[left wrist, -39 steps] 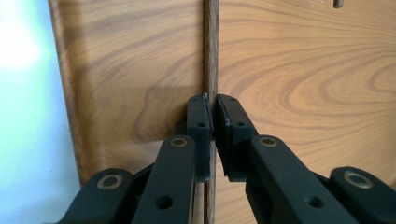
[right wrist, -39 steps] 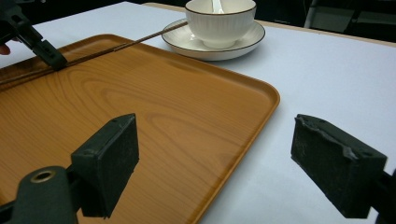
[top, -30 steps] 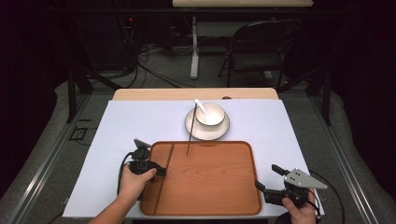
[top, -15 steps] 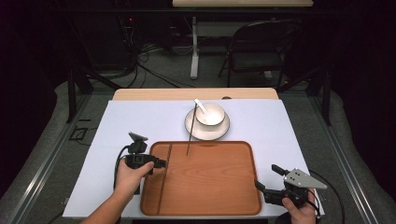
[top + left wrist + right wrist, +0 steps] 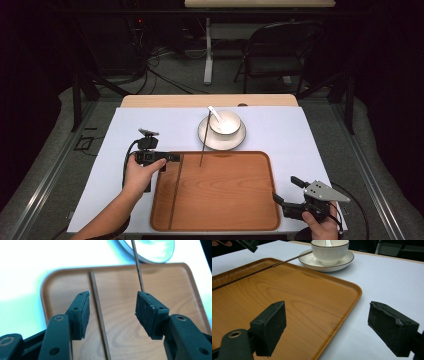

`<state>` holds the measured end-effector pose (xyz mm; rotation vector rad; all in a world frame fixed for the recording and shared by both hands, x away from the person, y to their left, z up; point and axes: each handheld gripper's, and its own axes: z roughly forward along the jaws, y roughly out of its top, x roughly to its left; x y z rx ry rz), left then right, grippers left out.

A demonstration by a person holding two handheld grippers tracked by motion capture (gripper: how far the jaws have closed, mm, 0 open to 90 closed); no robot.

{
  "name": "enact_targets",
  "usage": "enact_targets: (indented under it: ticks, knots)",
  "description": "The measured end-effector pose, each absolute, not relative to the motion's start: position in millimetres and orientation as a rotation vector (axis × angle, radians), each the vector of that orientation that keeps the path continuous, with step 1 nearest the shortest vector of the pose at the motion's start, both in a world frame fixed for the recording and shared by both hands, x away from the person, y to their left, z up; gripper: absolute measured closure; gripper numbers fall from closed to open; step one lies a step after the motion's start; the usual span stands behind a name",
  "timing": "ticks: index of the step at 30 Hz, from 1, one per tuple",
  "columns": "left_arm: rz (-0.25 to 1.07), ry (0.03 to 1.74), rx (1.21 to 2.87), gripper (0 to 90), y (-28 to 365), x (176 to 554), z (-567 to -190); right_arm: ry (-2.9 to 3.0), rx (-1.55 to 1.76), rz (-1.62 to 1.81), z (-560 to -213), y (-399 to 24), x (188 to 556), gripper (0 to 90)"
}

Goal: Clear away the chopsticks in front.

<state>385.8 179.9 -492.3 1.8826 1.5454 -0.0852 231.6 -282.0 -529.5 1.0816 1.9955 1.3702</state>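
Hovering above tray's (image 5: 240,200) left edge, left gripper (image 5: 172,158) has jaws just opened wide, nothing clamped; chopstick (image 5: 98,312) lies flat on tray between them, probably released for tidy placing. Second chopstick (image 5: 202,150) leans from saucer (image 5: 206,137) onto tray. Right gripper (image 5: 286,191) waits apart beside tray's right corner, jaws apart, empty.

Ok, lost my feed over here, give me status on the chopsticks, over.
Left gripper fingers just opened, chopstick flat on tray between them, not gripped. Right gripper open, off the tray's corner. Second chopstick leans on saucer. Nothing in the way.
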Motion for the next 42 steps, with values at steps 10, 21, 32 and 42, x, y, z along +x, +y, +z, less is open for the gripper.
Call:
enact_targets:
  ticks: [10, 21, 32, 42]
  knots:
    - [-0.032, 1.529, 1.9, 43.1, 173, 410, -484, 1.995, 1.084, 1.372, -530, -282, 232, 14.8]
    - [0.021, 1.505, 1.937, 43.3, 147, 438, -476, 1.996, 1.083, 1.374, -530, -282, 232, 14.8]
    - [0.034, 1.452, 1.987, 48.3, 111, 464, -477, 1.994, 1.077, 1.377, -530, -283, 231, 14.8]
    - [0.011, 1.453, 1.973, 54.6, 98, 481, -483, 1.993, 1.078, 1.38, -530, -283, 231, 14.8]
